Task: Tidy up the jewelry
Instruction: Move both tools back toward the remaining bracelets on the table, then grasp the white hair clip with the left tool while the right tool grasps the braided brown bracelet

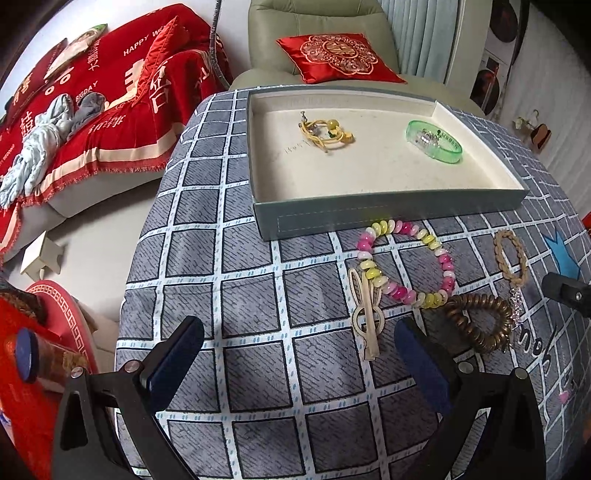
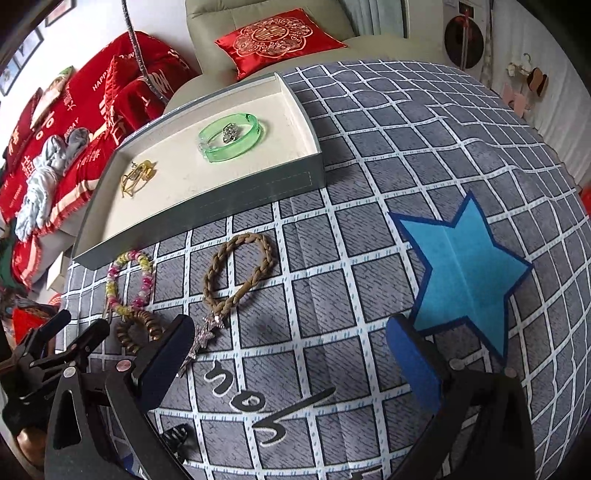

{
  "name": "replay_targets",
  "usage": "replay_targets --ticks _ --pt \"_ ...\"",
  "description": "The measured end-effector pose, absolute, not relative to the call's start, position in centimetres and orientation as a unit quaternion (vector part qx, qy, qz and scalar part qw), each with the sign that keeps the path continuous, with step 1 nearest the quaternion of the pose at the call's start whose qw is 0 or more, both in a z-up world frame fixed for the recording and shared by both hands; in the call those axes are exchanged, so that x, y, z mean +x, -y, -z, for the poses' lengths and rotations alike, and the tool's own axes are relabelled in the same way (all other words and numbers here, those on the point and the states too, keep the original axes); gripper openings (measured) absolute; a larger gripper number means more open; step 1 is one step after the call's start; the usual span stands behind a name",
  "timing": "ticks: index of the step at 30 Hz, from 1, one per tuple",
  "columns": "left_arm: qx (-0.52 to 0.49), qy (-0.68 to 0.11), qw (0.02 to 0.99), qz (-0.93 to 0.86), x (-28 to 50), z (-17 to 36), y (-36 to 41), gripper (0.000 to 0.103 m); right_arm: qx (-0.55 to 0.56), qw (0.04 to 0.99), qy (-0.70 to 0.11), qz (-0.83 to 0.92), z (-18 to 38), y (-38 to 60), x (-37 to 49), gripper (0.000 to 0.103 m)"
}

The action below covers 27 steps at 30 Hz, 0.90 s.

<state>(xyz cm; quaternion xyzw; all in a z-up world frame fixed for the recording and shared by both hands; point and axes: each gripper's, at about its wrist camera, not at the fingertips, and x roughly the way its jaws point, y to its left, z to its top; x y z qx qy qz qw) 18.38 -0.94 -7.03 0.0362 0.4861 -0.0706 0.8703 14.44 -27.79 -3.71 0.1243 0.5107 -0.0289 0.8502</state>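
Glossy round beaded bracelet (image 1: 406,264), braided loop (image 2: 240,269)

This is a home — a living room. A soft green sofa (image 1: 317,33) holds a red cushion (image 1: 338,55) with gold stitching. Beside it a red blanket (image 1: 110,110) with white letters covers another couch, and some crumpled clothes (image 1: 40,144) lie on top. The bench wears a grey checked cloth (image 2: 369,166) with a blue star (image 2: 465,273) — nothing like a shop or office.

Grey checked cloth (image 1: 258,280) carries tray (image 1: 332,218), bead bracelet (image 1: 402,258), hair clip (image 1: 365,314), coil tie (image 1: 476,321), braided band (image 2: 240,269)
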Motion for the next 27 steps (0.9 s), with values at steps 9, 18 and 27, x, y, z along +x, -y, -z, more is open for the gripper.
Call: replay_targets --ticks 9,18,27 --pt "0.042 -0.488 0.868 0.081 18.5 7.2 1.5 0.103 0.091 0.852 -0.515 0.043 4.2 26.4 16.3 0.084" --pt "0.043 -0.484 0.865 0.125 17.7 6.3 3.0 0.076 0.041 0.853 -0.52 0.031 4.0 24.0 17.1 0.06" --pt "0.045 -0.477 0.863 0.162 16.8 5.6 3.6 0.035 0.051 0.855 -0.517 0.011 3.6 23.3 17.0 0.005"
